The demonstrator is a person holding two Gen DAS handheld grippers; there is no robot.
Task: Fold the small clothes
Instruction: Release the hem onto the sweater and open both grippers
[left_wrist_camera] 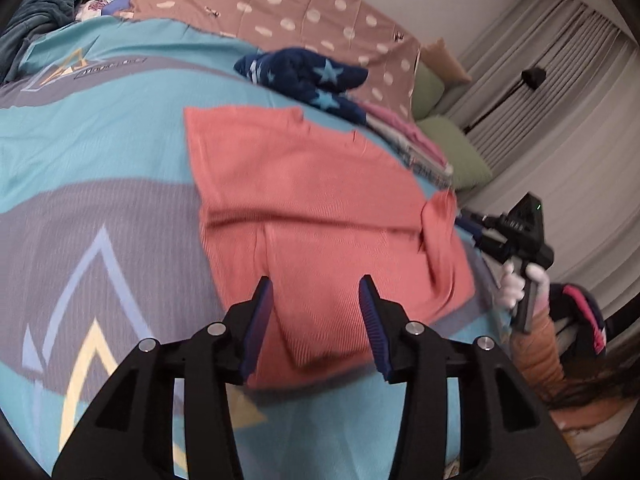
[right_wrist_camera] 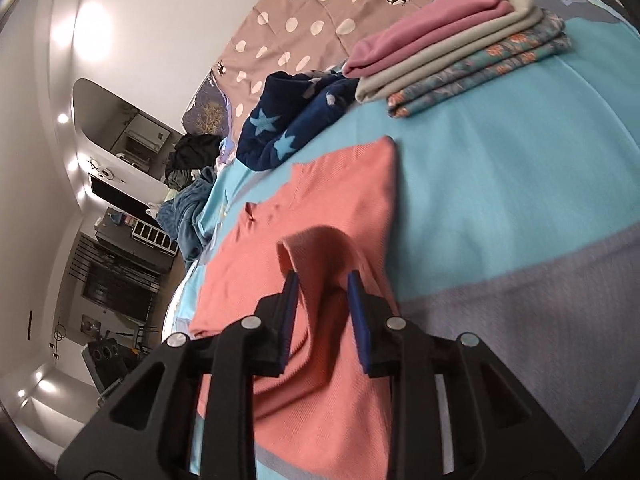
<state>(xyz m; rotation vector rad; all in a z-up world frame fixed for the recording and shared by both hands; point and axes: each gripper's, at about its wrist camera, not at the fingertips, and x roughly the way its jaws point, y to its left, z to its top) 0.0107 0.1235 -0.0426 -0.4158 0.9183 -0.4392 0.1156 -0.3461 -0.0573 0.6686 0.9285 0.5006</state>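
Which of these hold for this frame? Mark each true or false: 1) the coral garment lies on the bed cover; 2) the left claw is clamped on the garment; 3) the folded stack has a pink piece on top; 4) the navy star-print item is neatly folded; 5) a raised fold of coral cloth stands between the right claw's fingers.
1) True: the coral garment lies on the blue and grey bed cover.
2) False: the left claw stands open, nothing gripped.
3) True: the folded stack has a pink piece uppermost.
4) False: the navy star-print item lies crumpled.
5) True: the fold rises between the fingers of the right claw, which looks open.
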